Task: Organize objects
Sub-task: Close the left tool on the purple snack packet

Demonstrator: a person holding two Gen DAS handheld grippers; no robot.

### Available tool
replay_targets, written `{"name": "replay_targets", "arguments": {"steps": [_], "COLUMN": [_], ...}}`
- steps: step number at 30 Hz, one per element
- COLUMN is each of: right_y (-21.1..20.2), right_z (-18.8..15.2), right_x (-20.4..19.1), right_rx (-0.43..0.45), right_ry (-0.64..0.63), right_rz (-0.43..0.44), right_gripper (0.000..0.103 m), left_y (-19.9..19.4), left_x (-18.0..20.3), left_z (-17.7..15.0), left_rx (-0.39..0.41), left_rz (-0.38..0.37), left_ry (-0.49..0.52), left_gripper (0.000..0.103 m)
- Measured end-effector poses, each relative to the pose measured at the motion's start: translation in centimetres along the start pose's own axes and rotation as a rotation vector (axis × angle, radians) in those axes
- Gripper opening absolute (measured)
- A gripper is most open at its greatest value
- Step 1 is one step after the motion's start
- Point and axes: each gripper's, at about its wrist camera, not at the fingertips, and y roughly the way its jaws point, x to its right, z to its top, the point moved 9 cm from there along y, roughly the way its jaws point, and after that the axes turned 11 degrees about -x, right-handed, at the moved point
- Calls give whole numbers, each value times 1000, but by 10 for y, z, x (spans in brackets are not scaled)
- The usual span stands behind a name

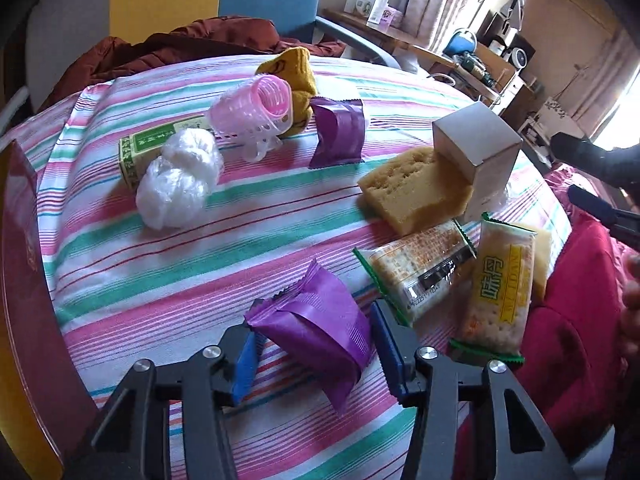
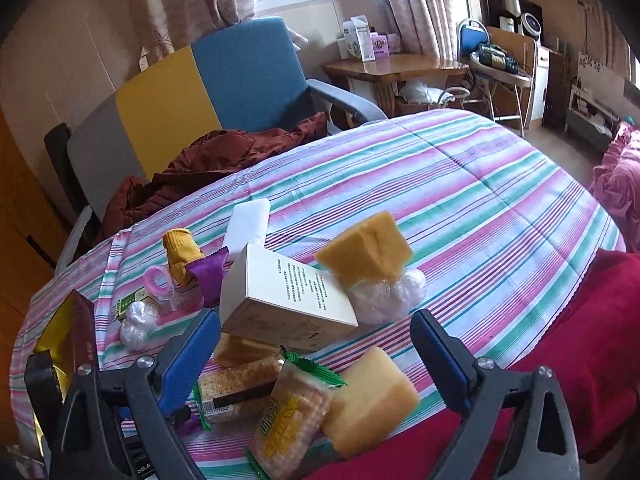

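Observation:
In the left wrist view a purple snack packet lies on the striped bedspread, and my left gripper is shut on it, one blue pad against each side. My right gripper stands open and wide over two cracker packets and a yellow sponge block, touching none of them. Its fingers also show at the right edge of the left wrist view. A second purple packet lies farther back.
A white carton leans on a tan sponge. Pink curlers, a yellow sock, a green box and white plastic bundles sit at the back left. A dark red box borders the left, a red cloth the right.

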Motion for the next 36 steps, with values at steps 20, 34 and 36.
{"name": "replay_targets", "arguments": {"steps": [20,34,36], "right_y": [8,6,7], "right_z": [-3,-2,-3], "right_x": [6,3,-2], "right_rx": [-39,-41,-47], "right_ry": [49,35,12], "right_rz": [20,54,49], "right_gripper": [91,91,91], "left_y": [-15,5,4], "left_x": [-16,-13,-13], "left_z": [-4,10,9], "left_rx": [27,39,47], "left_rz": [-107,63,68], "left_ry": [-79,-19,2], "left_gripper": [89,48,48]}}
